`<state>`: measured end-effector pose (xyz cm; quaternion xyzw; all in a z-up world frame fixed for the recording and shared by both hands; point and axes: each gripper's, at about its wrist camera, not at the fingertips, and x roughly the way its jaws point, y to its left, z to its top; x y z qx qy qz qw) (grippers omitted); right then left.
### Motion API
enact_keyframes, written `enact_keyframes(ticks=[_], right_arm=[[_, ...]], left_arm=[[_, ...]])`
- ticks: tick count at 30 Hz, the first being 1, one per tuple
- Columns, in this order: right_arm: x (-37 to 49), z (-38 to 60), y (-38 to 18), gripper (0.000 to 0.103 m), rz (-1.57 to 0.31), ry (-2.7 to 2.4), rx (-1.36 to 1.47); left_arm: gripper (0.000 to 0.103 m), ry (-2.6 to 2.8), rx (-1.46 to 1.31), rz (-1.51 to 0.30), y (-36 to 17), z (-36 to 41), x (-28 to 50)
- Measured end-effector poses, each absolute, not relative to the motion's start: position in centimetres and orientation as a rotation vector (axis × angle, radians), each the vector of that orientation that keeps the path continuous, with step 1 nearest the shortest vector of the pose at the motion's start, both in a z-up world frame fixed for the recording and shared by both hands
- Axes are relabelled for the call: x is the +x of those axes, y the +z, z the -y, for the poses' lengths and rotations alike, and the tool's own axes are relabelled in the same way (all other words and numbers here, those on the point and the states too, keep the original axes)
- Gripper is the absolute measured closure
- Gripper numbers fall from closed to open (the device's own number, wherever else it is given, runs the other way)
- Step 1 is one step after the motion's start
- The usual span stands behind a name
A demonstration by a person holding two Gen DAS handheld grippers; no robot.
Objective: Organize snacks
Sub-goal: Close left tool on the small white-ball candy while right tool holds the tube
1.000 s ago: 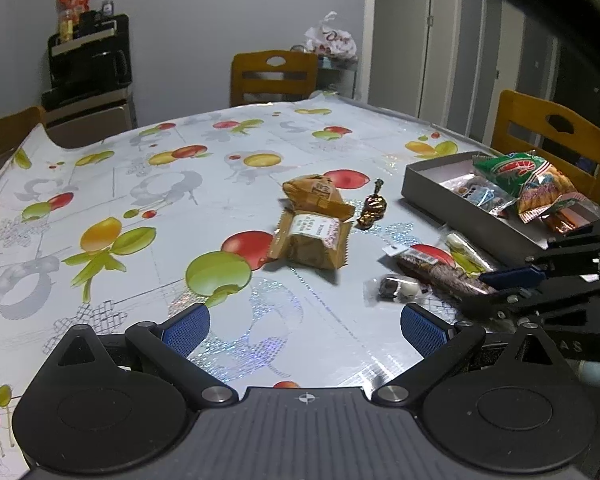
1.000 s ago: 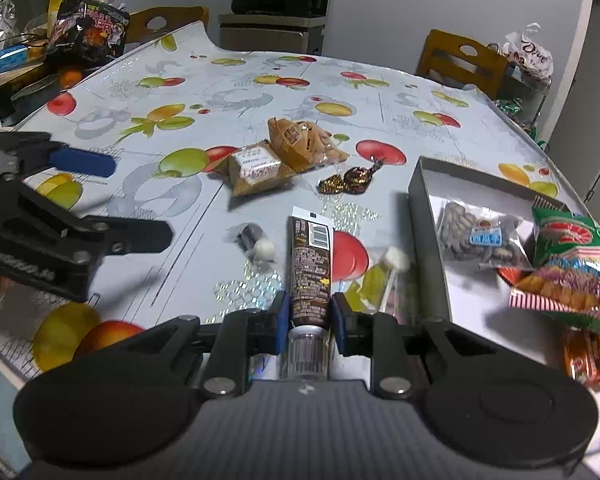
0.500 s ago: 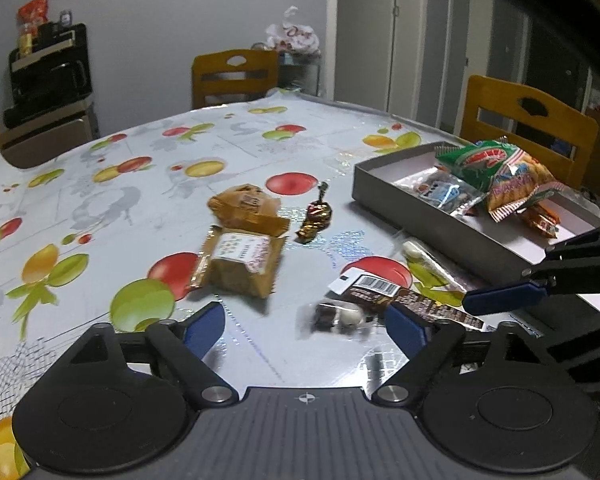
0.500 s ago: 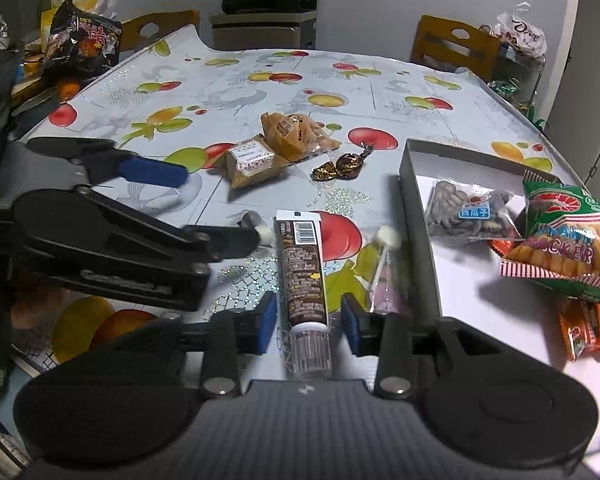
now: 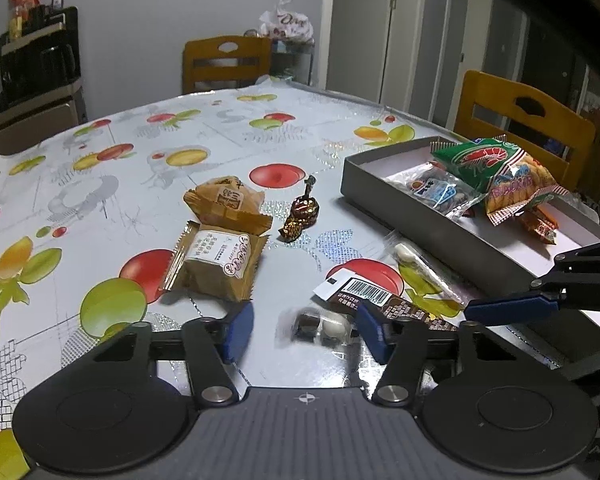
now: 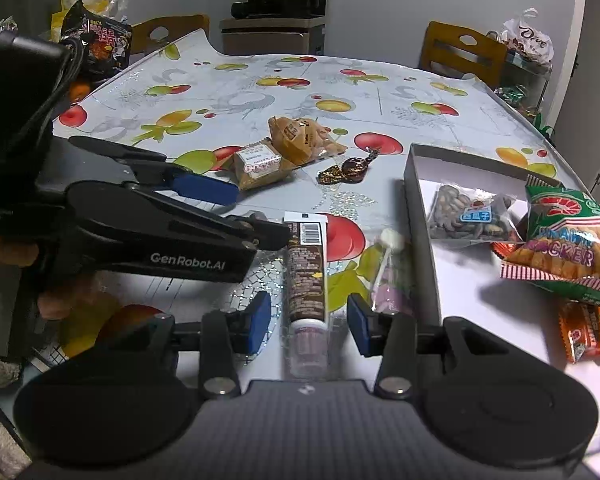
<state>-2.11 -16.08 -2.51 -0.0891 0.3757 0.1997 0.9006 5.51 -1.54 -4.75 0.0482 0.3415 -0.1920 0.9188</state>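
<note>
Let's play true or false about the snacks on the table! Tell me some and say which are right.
1. The prawn cracker bag lies in the grey box. True.
2. The brown chocolate tube is inside the box. False: it lies on the tablecloth, between the right tongs' open pads.
3. The left tongs are closing around a small clear-wrapped candy. True.
4. The lollipop stands upright. False: it lies flat beside the box.
</note>
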Motion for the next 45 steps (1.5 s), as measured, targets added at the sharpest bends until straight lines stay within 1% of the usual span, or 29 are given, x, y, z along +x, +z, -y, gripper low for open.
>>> enact_keyframes(ticks=[1, 3, 8, 14, 19, 21, 28, 39, 40, 45], right_arm=[[-2.1, 16.1, -2.5, 0.061, -0.778, 0.411, -0.184], [-2.1, 16.2, -2.5, 0.061, -0.779, 0.408, -0.183], [-2.1, 16.0, -2.5, 0.061, -0.778, 0.412, -0.187], [-2.0, 15.8, -2.5, 0.061, -0.777, 0.414, -0.189], [-1.9, 15.4, -2.5, 0.061, -0.779, 0.422, -0.194], [-1.8, 15.2, -2.6, 0.061, -0.781, 0.423, -0.197], [-1.7, 15.1, -2.7, 0.061, -0.782, 0.419, -0.197], [-1.7, 14.9, -2.9, 0.061, -0.781, 0.415, -0.197], [-1.6, 14.9, -2.8, 0.061, -0.777, 0.413, -0.193], [-0.9, 14.6, -3.0, 0.061, -0.761, 0.397, -0.180]], left_arm=[[0.054, -0.397, 0.098, -0.706, -4.8, 1.5, 5.6], [0.064, -0.409, 0.089, -0.708, -4.8, 1.4, 5.6], [0.066, -0.417, 0.103, -0.707, -4.7, 1.0, 5.2], [0.065, -0.393, 0.156, -0.700, -4.4, -0.5, 4.1], [0.062, -0.365, 0.160, -0.712, -4.2, -1.9, 3.7], [0.057, -0.353, 0.129, -0.738, -4.2, -2.5, 3.6], [0.056, -0.392, 0.017, -0.785, -4.2, -3.3, 3.2], [0.057, -0.361, 0.064, -0.762, -4.6, -1.6, 4.4], [0.058, -0.361, 0.070, -0.758, -4.7, -1.5, 4.3], [0.074, -0.388, 0.073, -0.748, -4.7, -1.4, 4.0]])
